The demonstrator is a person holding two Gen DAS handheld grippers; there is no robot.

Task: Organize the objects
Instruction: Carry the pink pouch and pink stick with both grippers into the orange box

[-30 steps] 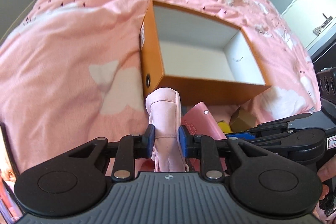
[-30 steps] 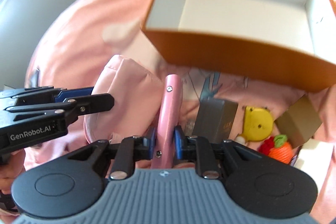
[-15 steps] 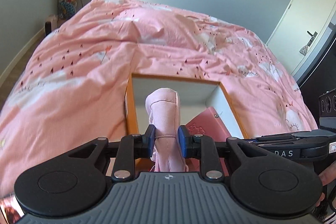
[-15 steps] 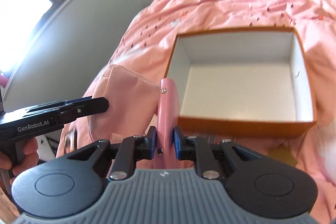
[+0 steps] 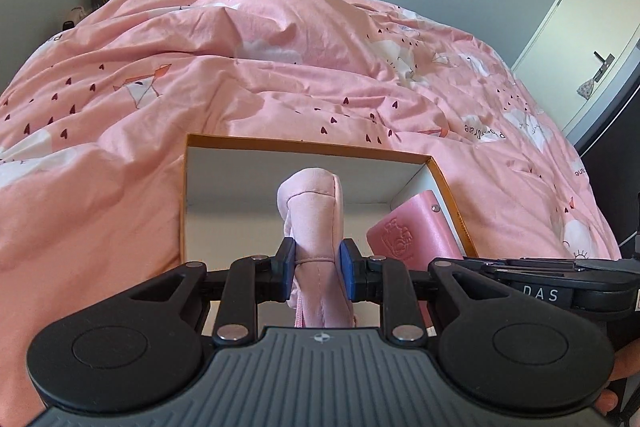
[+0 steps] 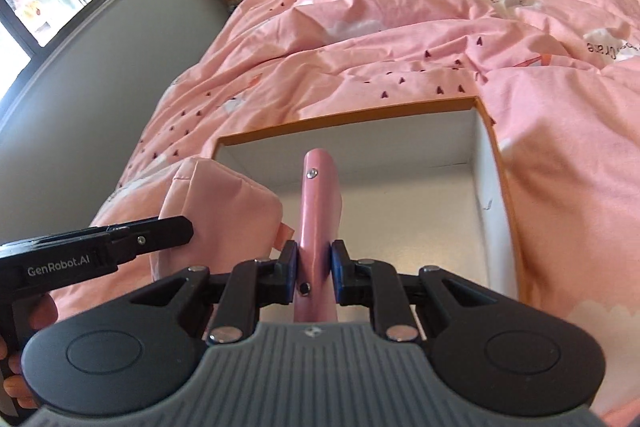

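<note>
Left hand-held gripper (image 5: 316, 269) clamps pink pouch (image 5: 314, 223) over orange box (image 5: 308, 147).

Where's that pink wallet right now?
The pink wallet is clamped in the right gripper, over the orange box, right of the pink pouch.

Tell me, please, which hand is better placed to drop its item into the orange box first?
Probably the right: its gripper holds the pink wallet over the orange box, while the fabric pouch hangs at the left rim.

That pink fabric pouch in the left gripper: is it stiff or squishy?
Probably squishy: the pink fabric pouch pinches in where the left gripper clamps it. Its puffy top stays upright, so it likely has padding. Seems light.
</note>
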